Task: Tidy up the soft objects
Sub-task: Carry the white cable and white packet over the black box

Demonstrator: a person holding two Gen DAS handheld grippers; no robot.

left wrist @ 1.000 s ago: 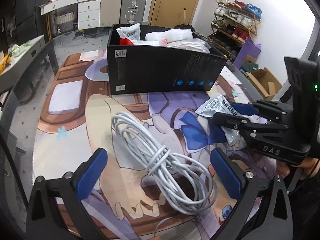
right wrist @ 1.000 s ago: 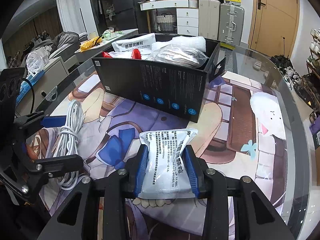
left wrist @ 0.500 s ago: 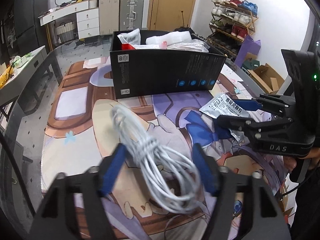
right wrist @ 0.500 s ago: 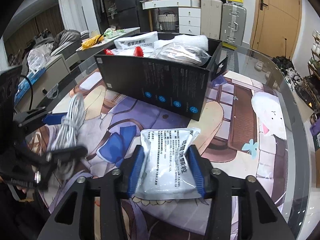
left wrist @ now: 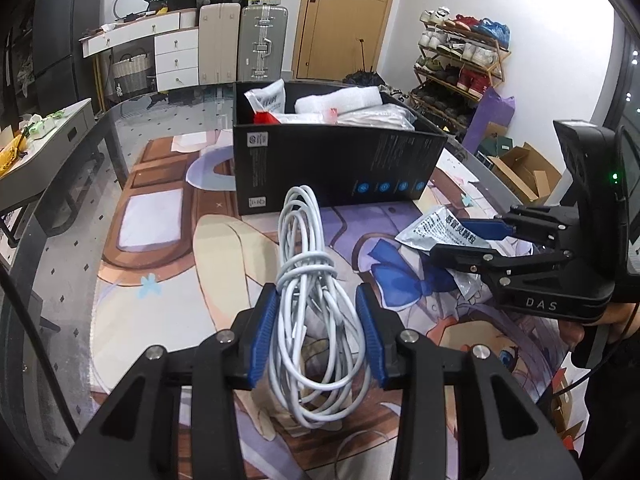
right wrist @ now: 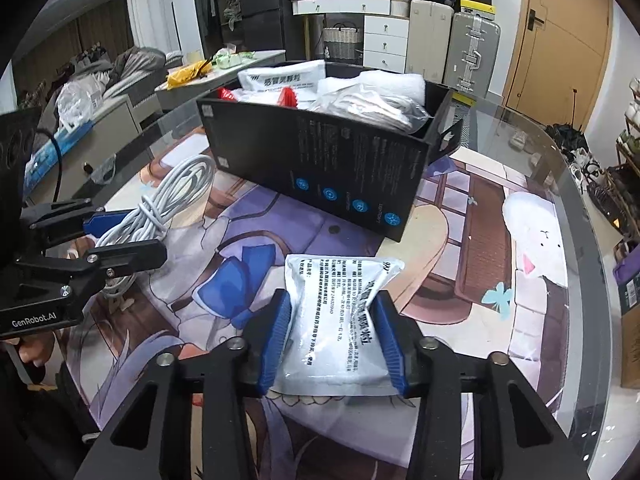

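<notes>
A coiled white cable (left wrist: 304,240) sits bunched between the blue pads of my left gripper (left wrist: 316,300), whose jaws are closing and press on it; its upper loop stands toward the box. A silver printed pouch (right wrist: 336,280) is pinched between the pads of my right gripper (right wrist: 334,304), whose jaws are closing on it, its sides creased inward. The black open box (left wrist: 320,160) stands behind both, holding white packets and wrapped soft goods. In the right wrist view the left gripper (right wrist: 128,236) holds the cable (right wrist: 180,184) at left; the left wrist view shows the right gripper (left wrist: 456,240) with the pouch (left wrist: 436,224).
A printed mat (left wrist: 160,216) covers the round glass table (right wrist: 576,208). Beyond the table are suitcases (left wrist: 262,44), a white drawer unit (left wrist: 176,52), a shoe rack (left wrist: 460,60) and a cardboard box on the floor (left wrist: 520,168). A hand grips the left gripper's handle (right wrist: 28,352).
The left jaws went from wide apart around the flat cable coil to pressed on it, bunching it upright. The right jaws loosened slightly on the pouch and squeezed in again.
</notes>
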